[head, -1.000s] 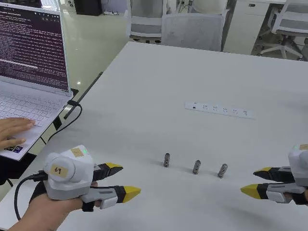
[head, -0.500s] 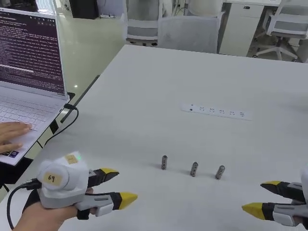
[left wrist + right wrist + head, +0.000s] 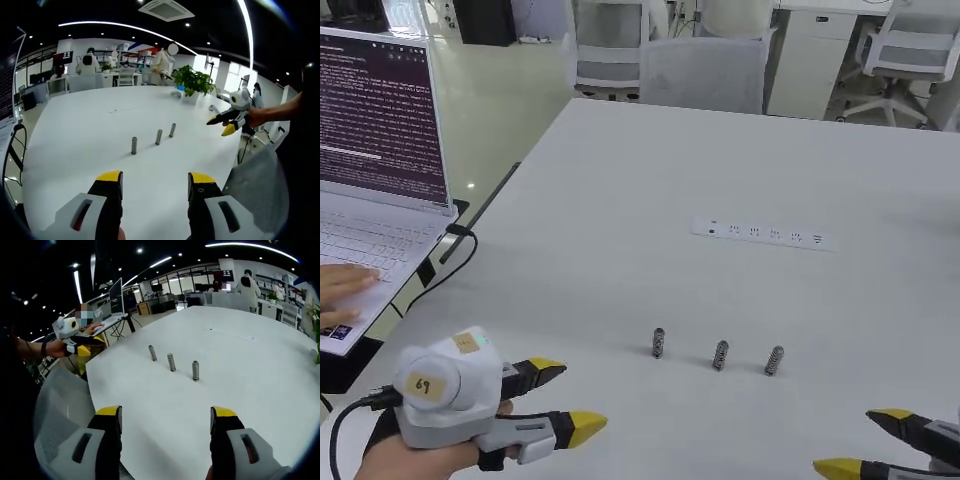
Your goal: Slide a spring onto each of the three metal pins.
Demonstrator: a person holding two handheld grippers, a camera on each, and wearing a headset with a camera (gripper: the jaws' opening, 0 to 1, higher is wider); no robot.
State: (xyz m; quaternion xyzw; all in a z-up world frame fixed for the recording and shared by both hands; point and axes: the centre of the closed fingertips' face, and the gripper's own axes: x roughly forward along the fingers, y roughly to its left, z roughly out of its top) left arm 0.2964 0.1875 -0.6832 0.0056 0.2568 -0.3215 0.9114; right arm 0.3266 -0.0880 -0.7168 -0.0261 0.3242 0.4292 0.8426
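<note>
Three short coil springs stand upright in a row on the white table (image 3: 650,190): the left spring (image 3: 658,343), the middle spring (image 3: 720,355) and the right spring (image 3: 774,361). Whether pins sit inside them I cannot tell. My left gripper (image 3: 567,399) hovers open at the near left, well short of the row, with nothing between its yellow tips. My right gripper (image 3: 865,441) hangs open at the bottom right, also empty. The left gripper view has the springs (image 3: 156,137) ahead of its jaws; the right gripper view has them (image 3: 171,362) ahead too.
A white power strip (image 3: 764,235) lies beyond the springs. An open laptop (image 3: 375,150) sits at the left edge with a hand (image 3: 345,296) on its keyboard and a black cable (image 3: 450,258) beside it. Office chairs (image 3: 700,70) stand past the far edge.
Both grippers have drawn back toward the near edge, the right one sinking to the bottom of the head view. The springs stay put; the head camera has tilted slightly.
</note>
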